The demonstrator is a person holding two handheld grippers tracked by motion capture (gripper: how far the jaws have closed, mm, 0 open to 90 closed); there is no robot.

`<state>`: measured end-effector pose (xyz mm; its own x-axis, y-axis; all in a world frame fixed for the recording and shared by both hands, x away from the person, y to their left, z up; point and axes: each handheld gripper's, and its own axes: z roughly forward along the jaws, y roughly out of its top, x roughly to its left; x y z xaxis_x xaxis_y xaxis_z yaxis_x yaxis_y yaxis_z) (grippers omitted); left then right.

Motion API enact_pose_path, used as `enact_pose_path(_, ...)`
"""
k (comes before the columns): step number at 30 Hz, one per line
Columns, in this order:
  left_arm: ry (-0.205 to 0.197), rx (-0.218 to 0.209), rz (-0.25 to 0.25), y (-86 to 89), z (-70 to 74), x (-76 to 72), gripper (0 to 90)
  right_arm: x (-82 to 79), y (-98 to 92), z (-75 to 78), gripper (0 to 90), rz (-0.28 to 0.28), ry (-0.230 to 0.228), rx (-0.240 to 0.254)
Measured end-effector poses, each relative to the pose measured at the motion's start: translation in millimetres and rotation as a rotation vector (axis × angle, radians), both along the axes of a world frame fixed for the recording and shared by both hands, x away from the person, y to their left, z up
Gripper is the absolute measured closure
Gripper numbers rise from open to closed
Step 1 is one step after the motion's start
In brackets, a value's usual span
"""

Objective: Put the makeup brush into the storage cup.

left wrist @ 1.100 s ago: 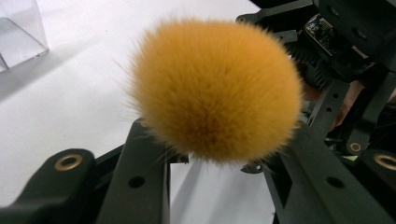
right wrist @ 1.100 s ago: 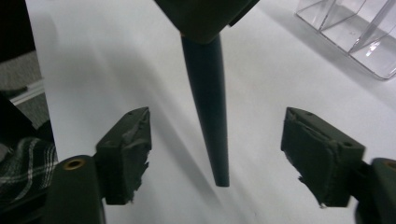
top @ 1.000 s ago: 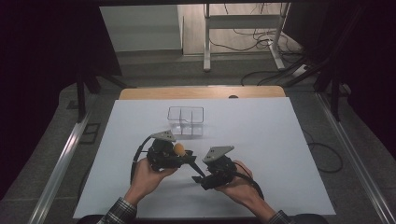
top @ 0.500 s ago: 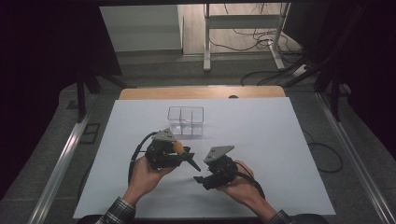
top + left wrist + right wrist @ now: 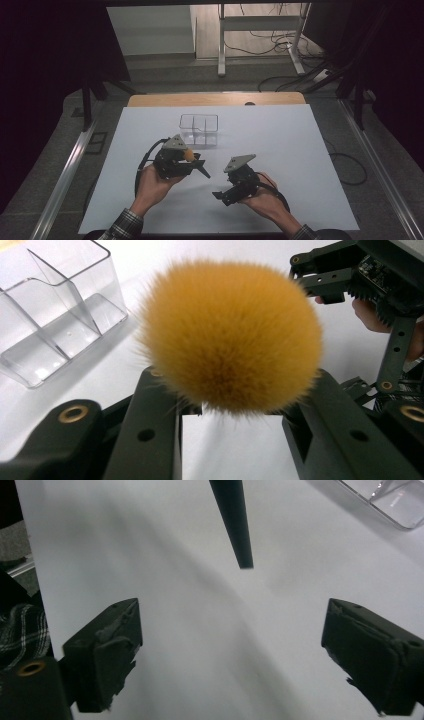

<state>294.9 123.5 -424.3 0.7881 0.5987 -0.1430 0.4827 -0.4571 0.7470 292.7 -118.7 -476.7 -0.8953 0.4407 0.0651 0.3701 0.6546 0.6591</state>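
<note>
The left claw [image 5: 192, 159] is clamped on the brush [image 5: 231, 335]. The right claw [image 5: 235, 645] has just been opening, nothing between; the organizer [image 5: 199, 130], toward the desk's far edge, stands unfilled.

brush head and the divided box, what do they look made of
The fluffy orange brush head looks like fine soft bristles, probably synthetic: a matte, fuzzy outline with stray hairs. The clear divided box looks like hard glossy plastic or acrylic: see-through walls with bright edges.
</note>
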Motion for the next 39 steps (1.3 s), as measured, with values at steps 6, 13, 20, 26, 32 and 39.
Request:
enact_pose_path(6,-0.016,0.011,0.009,1.2,2.8,2.0,68.6,1.9,-7.2,-1.2,4.8,-0.005,0.003,-0.009)
enact_pose_path(13,-0.033,0.018,0.019,3.3,6.6,4.2,68.6,4.3,-14.7,-0.6,1.5,-0.013,0.028,-0.006)
enact_pose_path(20,-0.042,0.021,0.025,4.5,10.2,8.5,68.6,5.7,-22.6,-1.4,0.0,-0.026,0.062,-0.004)
enact_pose_path(26,-0.047,0.019,0.037,6.3,12.5,10.7,68.6,4.2,-25.0,0.2,0.0,-0.021,0.051,-0.016)
enact_pose_path(32,-0.053,0.014,0.051,9.8,13.9,12.9,68.6,1.3,-30.4,0.6,0.0,-0.017,0.04,-0.041)
enact_pose_path(39,-0.048,0.012,0.055,12.1,13.3,16.7,68.6,0.1,-36.7,2.1,0.0,-0.02,0.037,-0.051)
